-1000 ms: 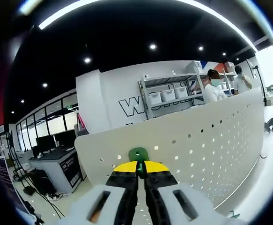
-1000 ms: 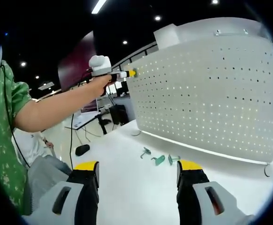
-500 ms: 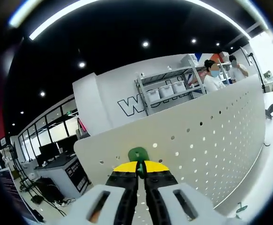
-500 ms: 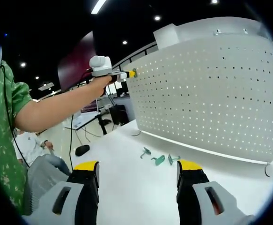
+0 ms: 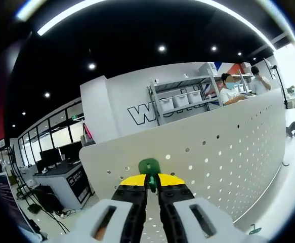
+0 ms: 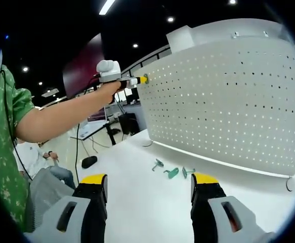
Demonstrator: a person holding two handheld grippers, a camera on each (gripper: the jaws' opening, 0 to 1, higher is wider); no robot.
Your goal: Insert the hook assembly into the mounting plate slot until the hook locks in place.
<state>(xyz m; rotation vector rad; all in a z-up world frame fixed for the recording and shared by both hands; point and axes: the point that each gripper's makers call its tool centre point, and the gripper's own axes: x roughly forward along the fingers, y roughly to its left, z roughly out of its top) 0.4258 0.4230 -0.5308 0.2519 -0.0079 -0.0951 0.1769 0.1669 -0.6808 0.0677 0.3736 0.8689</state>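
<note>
**Hook at the board's upper left corner, held by the left tongs**

While the left tongs [image 5: 148, 181] pinch the green hook [image 5: 149, 167] between their yellow tips, we see the hook pressed up against the white perforated mounting plate [image 5: 228, 152], near its top edge and left end. The hook lies straight ahead of these tongs, its long axis running on from the jaws toward the board, so we judge that the coming move turns on lining it up with one hole and pushing forward.

From the right gripper view, the left tongs [image 6: 138, 79] meet the plate [image 6: 238, 106] at its upper left corner, at the end of the person's outstretched arm [image 6: 61, 114]. The right tongs [image 6: 148, 183] are spread wide and hold nothing, low over the table [image 6: 137, 202], well apart from that corner. Three spare hooks [image 6: 171, 171] lie on the table just before the board's foot.

Whether the hook's back has entered a hole we cannot tell: the jaws and the hook's own head hide the contact.
</note>
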